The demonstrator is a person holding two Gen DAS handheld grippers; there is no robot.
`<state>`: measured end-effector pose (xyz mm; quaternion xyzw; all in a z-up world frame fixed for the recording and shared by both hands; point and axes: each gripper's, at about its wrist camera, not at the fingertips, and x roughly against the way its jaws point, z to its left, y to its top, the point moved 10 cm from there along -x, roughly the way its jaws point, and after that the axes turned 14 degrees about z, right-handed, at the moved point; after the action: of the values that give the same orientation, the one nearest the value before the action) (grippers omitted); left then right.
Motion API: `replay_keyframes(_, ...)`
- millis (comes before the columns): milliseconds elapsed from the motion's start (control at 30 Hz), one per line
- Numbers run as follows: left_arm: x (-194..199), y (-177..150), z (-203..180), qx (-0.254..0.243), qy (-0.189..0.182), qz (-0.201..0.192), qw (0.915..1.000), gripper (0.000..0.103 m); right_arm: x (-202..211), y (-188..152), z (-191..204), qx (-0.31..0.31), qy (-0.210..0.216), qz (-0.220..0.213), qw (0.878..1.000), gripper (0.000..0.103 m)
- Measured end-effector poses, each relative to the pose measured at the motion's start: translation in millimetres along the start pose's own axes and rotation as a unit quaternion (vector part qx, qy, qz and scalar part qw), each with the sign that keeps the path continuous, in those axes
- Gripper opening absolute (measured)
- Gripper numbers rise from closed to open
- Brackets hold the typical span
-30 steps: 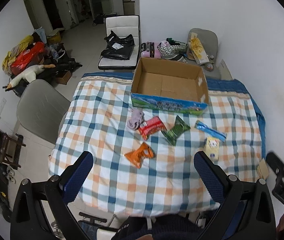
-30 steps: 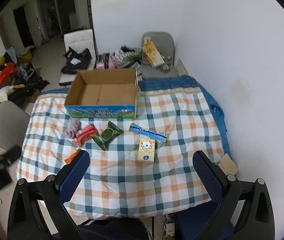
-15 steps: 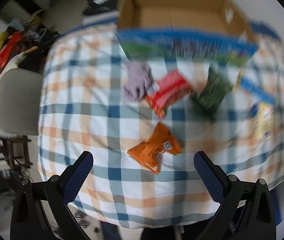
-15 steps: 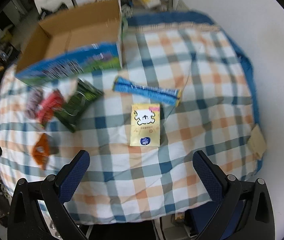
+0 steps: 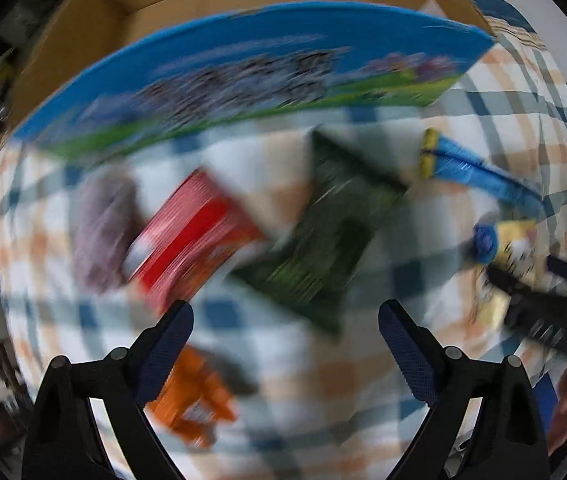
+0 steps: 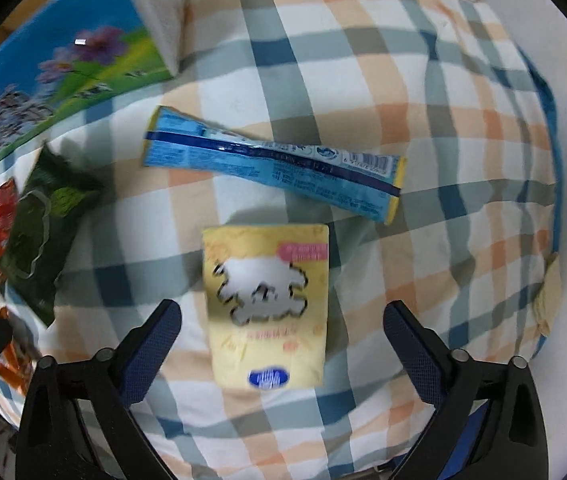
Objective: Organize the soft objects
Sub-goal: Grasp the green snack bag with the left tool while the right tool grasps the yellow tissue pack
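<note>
Soft packets lie on the checked tablecloth (image 6: pixel 403 92) in front of an open cardboard box (image 5: pixel 243 64). In the blurred left wrist view my open left gripper (image 5: pixel 285 316) hovers close over a red packet (image 5: pixel 195 236) and a green packet (image 5: pixel 327 236), with an orange packet (image 5: pixel 195 400) under its left finger and a purple cloth (image 5: pixel 99 228) to the left. My open right gripper (image 6: pixel 281 316) hovers over a yellow packet (image 6: pixel 269 308), lying between its fingers. A long blue packet (image 6: pixel 271 164) lies just beyond. The green packet (image 6: pixel 43 220) lies at the left.
The box's printed blue front wall (image 6: pixel 55 64) stands at the upper left of the right wrist view. The table's right edge (image 6: pixel 551 200) drops off next to a white wall. The right gripper shows at the right rim of the left wrist view (image 5: pixel 543 292).
Both grippers have dropped and moved forward toward the table, so the packets look much larger. The left one now sits over the red and green packets, the right one over the yellow packet. Both stay open.
</note>
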<state>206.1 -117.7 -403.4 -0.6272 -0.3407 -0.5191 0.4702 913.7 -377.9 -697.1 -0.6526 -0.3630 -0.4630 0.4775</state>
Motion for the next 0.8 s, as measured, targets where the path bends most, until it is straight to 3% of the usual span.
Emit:
replay_keyframes(67,-6,18,-12,-0.011,0.012,0.007,0.9998,0.094,-12,3,1,0.002,0.011,0.016,1.000,0.095)
replay_keyframes(133,-14,31,-21,-0.026,0.030,0.016,0.9991,0.090,-24,3,2,0.003,0.019,0.031,0.999,0.086)
replay_keyframes(167,-20,35,-25,-0.033,0.039,0.023,0.9984,0.086,-30,3,3,0.003,0.023,0.040,0.999,0.074)
replay_keyframes(233,-31,42,-32,-0.044,0.053,0.039,0.9969,0.075,-39,-1,4,0.001,0.039,0.056,0.998,0.066)
replay_keyframes(300,-42,43,-34,-0.042,0.063,0.053,0.9958,0.048,-40,-3,2,-0.007,0.056,0.055,0.997,0.066)
replay_keyframes(400,-47,37,-31,-0.012,0.055,0.066,0.9962,0.039,-44,-9,1,-0.005,0.078,0.065,0.995,0.066)
replay_keyframes(567,-49,6,-26,0.052,-0.036,0.098,0.9932,0.037,-50,-26,3,0.016,0.088,0.082,0.993,0.066)
replay_keyframes(700,-77,-1,-22,0.076,-0.064,0.119,0.9879,0.041,-61,-41,4,0.026,0.089,0.090,0.992,0.067)
replay_keyframes(800,-85,2,-24,0.070,-0.066,0.109,0.9894,0.042,-78,-60,6,0.034,0.086,0.099,0.991,0.067)
